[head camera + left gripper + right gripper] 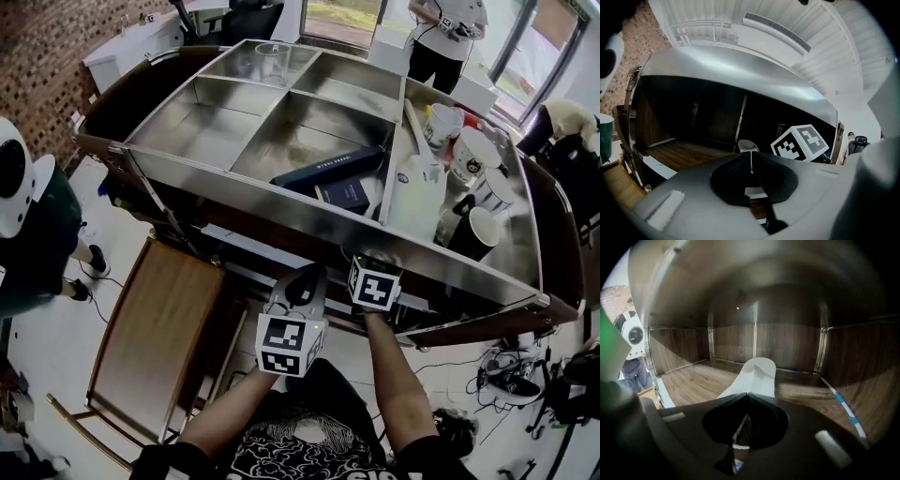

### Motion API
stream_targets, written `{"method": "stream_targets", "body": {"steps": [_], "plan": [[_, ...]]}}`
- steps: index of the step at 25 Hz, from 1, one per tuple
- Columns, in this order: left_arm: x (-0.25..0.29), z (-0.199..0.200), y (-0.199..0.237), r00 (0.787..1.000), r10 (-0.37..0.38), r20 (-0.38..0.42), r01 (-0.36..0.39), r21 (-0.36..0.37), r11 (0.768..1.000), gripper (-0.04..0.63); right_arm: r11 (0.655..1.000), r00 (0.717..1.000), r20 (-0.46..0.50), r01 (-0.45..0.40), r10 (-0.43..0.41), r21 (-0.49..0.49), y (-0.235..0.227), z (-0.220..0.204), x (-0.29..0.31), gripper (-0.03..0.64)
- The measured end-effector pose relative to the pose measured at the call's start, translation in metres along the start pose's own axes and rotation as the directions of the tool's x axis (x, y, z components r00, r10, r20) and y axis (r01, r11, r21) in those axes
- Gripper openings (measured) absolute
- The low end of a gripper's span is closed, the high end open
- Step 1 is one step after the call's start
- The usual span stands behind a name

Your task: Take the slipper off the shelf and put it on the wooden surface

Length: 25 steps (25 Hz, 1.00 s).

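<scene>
A white slipper (757, 373) lies on the wooden floor of the lower shelf (693, 383), under the steel-topped cart (309, 220). My right gripper (749, 395) reaches into that shelf and is shut on the slipper's near edge. In the head view only its marker cube (375, 283) shows, at the cart's front rim. My left gripper (751, 161) is shut with nothing in it, just left of the right one and short of the shelf opening. From it the slipper (745, 146) shows as a small white shape past the tips. A wooden surface (155, 342) stands low at the left.
The cart's top trays hold dark blue boxes (330, 176), a clear cup (272, 58) and several paper cups (473, 155). A person (23, 220) stands at the left and another (448, 37) behind the cart. Cables and shoes (511, 380) lie on the floor at the right.
</scene>
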State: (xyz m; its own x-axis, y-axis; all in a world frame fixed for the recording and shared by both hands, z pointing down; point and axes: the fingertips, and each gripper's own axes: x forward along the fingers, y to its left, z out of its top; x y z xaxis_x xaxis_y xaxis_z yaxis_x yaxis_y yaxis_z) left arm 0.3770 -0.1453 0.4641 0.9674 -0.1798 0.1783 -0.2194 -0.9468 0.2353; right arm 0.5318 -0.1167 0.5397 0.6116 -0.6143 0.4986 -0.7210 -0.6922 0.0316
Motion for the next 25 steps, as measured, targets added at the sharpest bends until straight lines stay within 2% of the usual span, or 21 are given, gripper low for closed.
{"method": "stream_targets", "body": {"steps": [15,25], "plan": [[-0.043,-0.011,-0.008,0.997,-0.004,-0.075,0.006,0.034,0.999,0.005,0.999,1.000,0.025,-0.005,0.004,0.044,0.034,-0.017,-0.088,0.008],[-0.085,-0.011,-0.001,0.997,0.039,-0.061,-0.036,0.045,0.998,0.005,0.999,0.999,0.048,-0.020,0.018,0.046,0.064,-0.028,-0.139,0.008]]}}
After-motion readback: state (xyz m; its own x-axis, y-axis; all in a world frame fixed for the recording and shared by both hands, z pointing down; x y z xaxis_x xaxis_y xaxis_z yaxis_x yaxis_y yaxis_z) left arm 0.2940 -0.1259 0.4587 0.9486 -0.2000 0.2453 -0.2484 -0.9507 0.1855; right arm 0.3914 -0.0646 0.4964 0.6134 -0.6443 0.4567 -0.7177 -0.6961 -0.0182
